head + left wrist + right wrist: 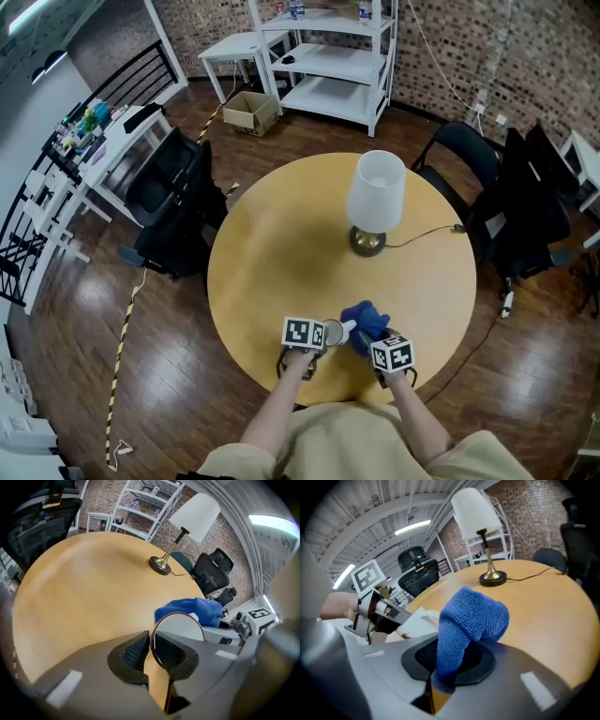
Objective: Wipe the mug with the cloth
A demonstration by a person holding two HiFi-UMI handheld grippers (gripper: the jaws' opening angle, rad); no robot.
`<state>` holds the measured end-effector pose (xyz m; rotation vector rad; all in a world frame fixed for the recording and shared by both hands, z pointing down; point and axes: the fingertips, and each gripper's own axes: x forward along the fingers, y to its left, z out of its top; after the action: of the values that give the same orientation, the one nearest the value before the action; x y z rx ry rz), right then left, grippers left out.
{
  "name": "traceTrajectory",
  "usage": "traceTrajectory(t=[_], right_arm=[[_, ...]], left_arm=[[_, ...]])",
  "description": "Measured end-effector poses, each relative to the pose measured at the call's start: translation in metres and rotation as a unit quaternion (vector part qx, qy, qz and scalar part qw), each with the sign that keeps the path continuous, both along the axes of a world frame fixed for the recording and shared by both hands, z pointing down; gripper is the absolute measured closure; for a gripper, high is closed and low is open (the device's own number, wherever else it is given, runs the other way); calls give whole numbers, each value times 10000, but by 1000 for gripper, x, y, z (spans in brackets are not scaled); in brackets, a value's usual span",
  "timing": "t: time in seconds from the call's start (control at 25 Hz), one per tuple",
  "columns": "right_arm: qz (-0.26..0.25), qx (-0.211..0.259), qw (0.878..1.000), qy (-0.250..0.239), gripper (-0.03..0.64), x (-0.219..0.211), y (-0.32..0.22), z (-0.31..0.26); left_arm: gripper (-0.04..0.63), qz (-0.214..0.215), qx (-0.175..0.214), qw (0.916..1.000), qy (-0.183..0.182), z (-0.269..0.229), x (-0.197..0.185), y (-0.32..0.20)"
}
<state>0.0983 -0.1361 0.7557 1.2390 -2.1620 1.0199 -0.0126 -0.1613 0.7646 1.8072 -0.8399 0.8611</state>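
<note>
A round wooden table (281,253) fills the middle of the head view, ringed by dark office chairs (173,202), with a white shelf unit (337,61) against the far brick wall. A lamp (375,197) with a white shade and brass foot stands on the far right part of the table, its cord trailing right.

At the near edge, two forearms reach in side by side. The left gripper (151,651) has its jaws drawn narrow on the mug's wall – one pad inside the rim, the other outside. The right gripper (440,660) has its jaws pinched on the cloth's lower end, and the rest stands up past the pads in a folded lump.

The mug (180,627) – white with a dark rim – sits tilted at the near edge between the two grippers, its mouth turned toward the left gripper's camera. Whether it rests on the table cannot be told.

The blue cloth (366,321) is just to the right of the mug, against its far right side; whether it is actually touching the mug is unclear.
</note>
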Motion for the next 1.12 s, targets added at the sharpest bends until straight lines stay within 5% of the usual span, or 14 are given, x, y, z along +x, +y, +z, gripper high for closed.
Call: traceTrajectory(t=[0.24, 0.36, 0.44, 0.52, 0.6, 0.8, 0.84, 0.92, 1.04, 1.12], right_arm=[[511, 35, 9981, 334, 551, 38, 16, -6], [461, -3, 9984, 319, 551, 38, 28, -4], [326, -28, 9990, 301, 551, 33, 35, -4], [178, -82, 9994, 280, 551, 27, 42, -5], [137, -220, 9995, 203, 551, 19, 48, -5], [-227, -421, 9985, 271, 551, -4, 48, 7], [-360, -389, 9980, 331, 550, -9, 45, 8], [-657, -249, 9964, 482, 551, -19, 39, 13], [-1266, 102, 9894, 711, 549, -30, 32, 21], [-1696, 323, 9821, 749, 549, -35, 33, 20]], left_arm=[[512, 144, -187, 9997, -48, -8, 24, 5], [392, 767, 124, 9969, -86, -21, 29, 6], [307, 1610, 570, 9850, -260, -34, 33, 4], [292, 2808, 1244, 9496, -627, -45, 44, -5], [394, 4002, 1809, 8940, -887, -50, 62, -15], [359, 6270, 1079, 7646, -1029, -15, 74, 21], [365, 6474, 1058, 7463, -1126, -9, 76, 24], [549, 6586, 1235, 7317, -1249, -3, 83, 20], [563, 6585, 1331, 7314, -1167, -2, 82, 16], [568, 6471, 1331, 7422, -1127, -1, 77, 16]])
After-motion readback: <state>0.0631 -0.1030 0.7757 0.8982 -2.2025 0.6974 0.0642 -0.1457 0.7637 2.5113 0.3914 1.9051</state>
